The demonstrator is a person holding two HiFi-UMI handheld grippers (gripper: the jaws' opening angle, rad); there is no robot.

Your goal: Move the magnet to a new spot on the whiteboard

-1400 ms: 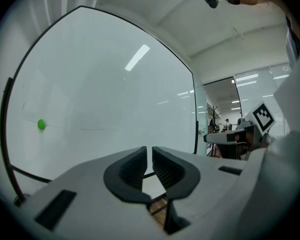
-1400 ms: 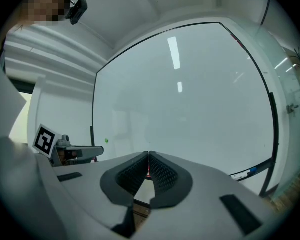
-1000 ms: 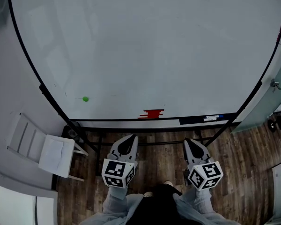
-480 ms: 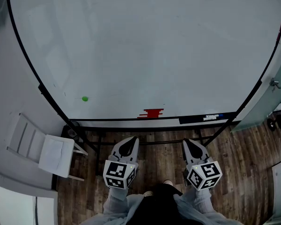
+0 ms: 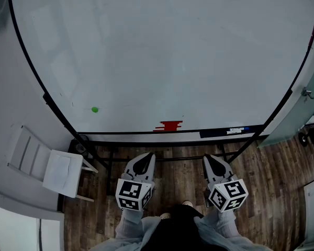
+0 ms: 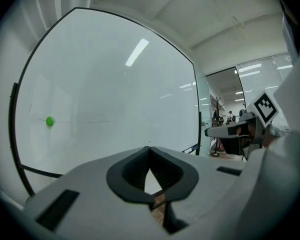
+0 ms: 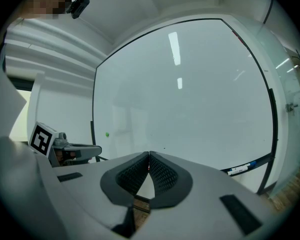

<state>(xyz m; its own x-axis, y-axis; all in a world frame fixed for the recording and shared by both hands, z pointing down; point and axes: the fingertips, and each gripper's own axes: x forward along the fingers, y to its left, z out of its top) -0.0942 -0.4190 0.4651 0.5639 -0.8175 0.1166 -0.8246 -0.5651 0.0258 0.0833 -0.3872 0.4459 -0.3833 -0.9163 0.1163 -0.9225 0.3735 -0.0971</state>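
Magnet (image 5: 95, 109) unmoved on whiteboard (image 5: 172, 51); left gripper (image 5: 145, 154) and right gripper (image 5: 209, 158) remain pressed together.

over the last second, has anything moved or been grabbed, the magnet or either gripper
Nothing visibly changed. The green magnet sits at the same low left spot on the whiteboard, untouched. The left gripper and right gripper are held below the board's lower edge as before, both with jaws together and nothing between them.

Smooth, glossy whiteboard (image 5: 162, 46) stands over wood-plank floor (image 5: 180, 179).
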